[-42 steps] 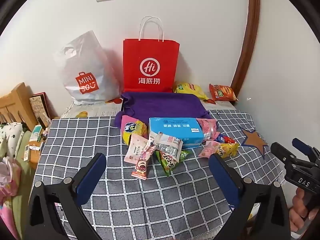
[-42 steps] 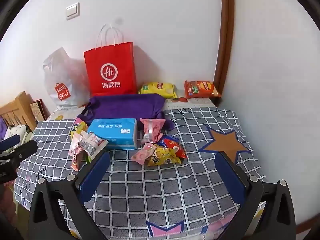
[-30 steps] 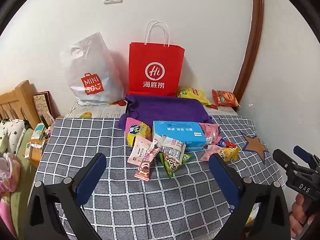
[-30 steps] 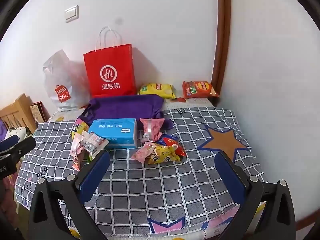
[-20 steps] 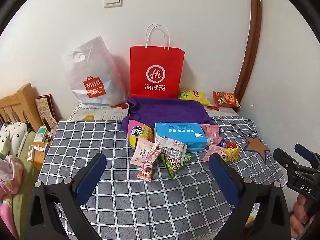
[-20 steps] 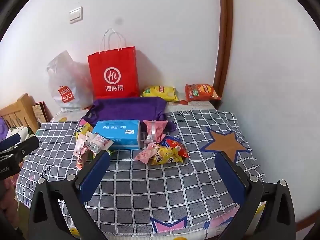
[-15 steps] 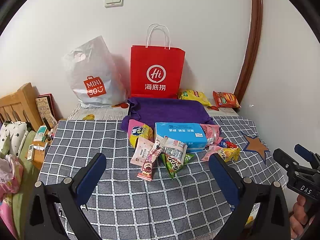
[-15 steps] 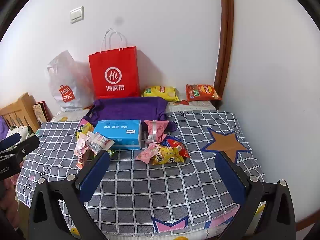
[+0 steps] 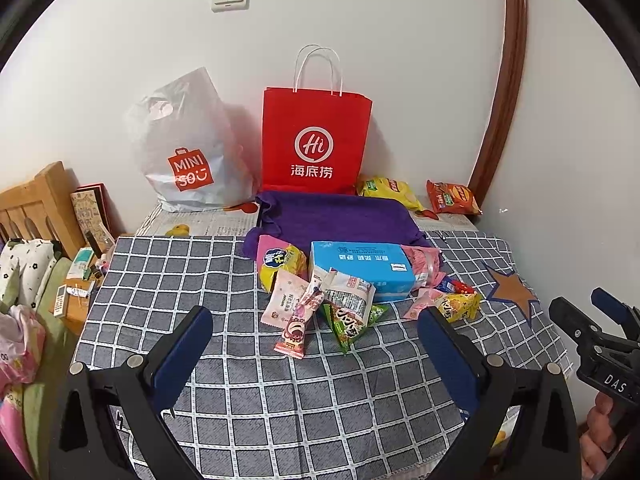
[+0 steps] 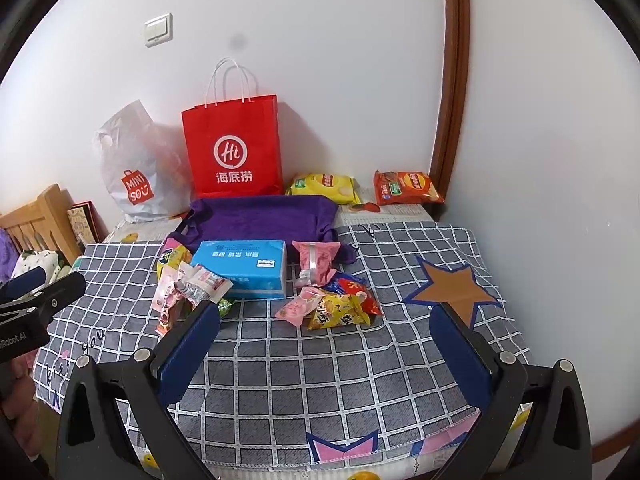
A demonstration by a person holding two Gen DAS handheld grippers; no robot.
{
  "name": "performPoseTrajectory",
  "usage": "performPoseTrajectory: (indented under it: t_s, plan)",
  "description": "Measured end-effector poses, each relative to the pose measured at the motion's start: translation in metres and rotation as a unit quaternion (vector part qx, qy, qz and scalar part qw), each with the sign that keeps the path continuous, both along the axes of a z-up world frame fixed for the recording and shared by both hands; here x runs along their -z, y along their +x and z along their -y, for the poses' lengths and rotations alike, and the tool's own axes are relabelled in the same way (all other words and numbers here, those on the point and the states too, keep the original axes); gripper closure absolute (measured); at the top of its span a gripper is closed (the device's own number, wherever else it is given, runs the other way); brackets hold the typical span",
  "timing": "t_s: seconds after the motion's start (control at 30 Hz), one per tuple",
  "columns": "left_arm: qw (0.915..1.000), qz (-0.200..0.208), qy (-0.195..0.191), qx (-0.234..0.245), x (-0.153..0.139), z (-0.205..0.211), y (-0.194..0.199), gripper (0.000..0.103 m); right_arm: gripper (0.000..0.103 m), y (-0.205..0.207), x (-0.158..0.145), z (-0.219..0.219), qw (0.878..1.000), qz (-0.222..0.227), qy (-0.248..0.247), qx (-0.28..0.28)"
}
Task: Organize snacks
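Several small snack packets lie around a blue tissue box (image 9: 362, 266) (image 10: 244, 266) on the checked tablecloth (image 9: 180, 280). A pink strawberry-bear packet (image 9: 296, 324) and a green triangular packet (image 9: 348, 322) lie nearest. A yellow packet (image 10: 336, 314) and a pink one (image 10: 314, 264) lie right of the box. My left gripper (image 9: 314, 326) is open and empty, held above the cloth's near side. My right gripper (image 10: 326, 322) is open and empty too, also near the front edge; it shows at the right of the left wrist view (image 9: 592, 332).
A purple cloth bag (image 9: 340, 216) lies behind the box. A red paper bag (image 9: 316, 140) and a white Miniso bag (image 9: 180, 148) stand against the wall. Yellow (image 10: 324, 186) and orange (image 10: 406, 188) chip bags lie at the back right. A wooden bedhead (image 9: 36, 200) stands at left.
Both grippers have drawn back and up a little from the table, so the snacks look slightly farther. Nothing on the table has moved.
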State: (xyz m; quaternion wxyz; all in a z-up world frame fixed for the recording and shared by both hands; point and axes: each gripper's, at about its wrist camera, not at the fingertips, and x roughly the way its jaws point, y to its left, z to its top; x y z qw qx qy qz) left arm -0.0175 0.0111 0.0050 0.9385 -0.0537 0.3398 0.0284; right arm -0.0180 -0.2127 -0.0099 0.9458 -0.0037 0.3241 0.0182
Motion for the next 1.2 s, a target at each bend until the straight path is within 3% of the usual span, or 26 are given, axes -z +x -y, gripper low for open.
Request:
performPoseTrajectory:
  t_s: [1.2]
  plan:
    - [0.9999, 0.005, 0.011, -0.008, 0.0001, -0.0015, -0.0004, 0.001, 0.000, -0.0062, -0.0016, -0.0062, 1.000, 0.010, 0.000, -0.010]
